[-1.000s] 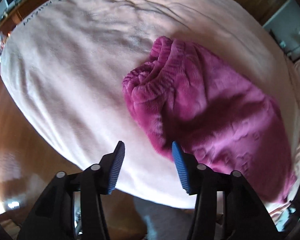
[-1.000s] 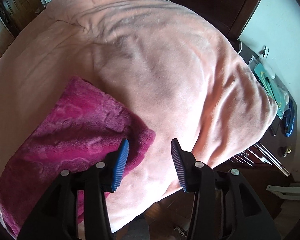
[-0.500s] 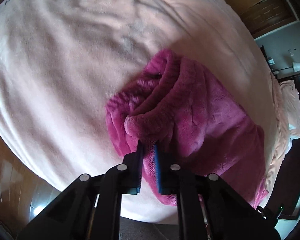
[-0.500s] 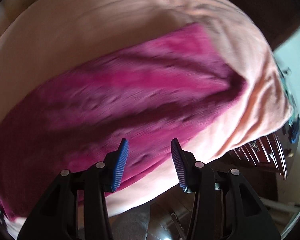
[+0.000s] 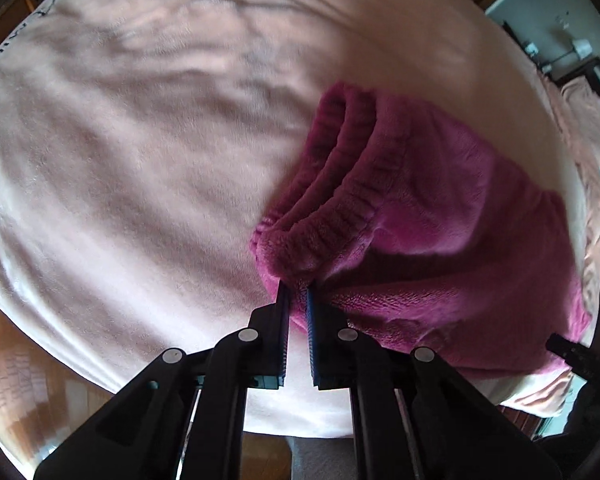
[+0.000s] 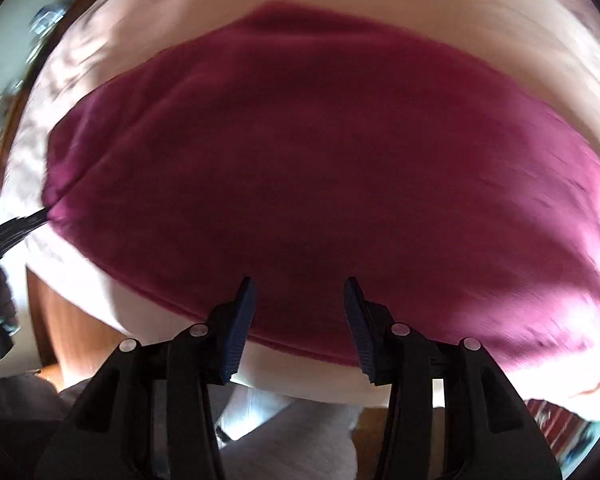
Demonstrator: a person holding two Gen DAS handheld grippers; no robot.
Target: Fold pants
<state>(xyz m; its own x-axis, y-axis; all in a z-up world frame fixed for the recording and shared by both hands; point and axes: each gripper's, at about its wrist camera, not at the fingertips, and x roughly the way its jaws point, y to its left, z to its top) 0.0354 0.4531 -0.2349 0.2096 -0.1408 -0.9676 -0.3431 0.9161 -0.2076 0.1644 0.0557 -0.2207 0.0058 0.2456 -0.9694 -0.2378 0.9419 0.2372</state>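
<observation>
Since a second ago, left claw (image 5: 298,296) clamped pants (image 5: 440,216) waistband (right claw (image 6: 298,300) agape).

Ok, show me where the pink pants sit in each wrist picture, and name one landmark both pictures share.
Left wrist: the pants fill the right half, waistband toward the centre, its near corner pinched in the left tongs.
Right wrist: the pants spread blurred across the middle, under the open right tongs; the left tongs grip their left corner.
Shared landmark: the peach blanket under them.
</observation>
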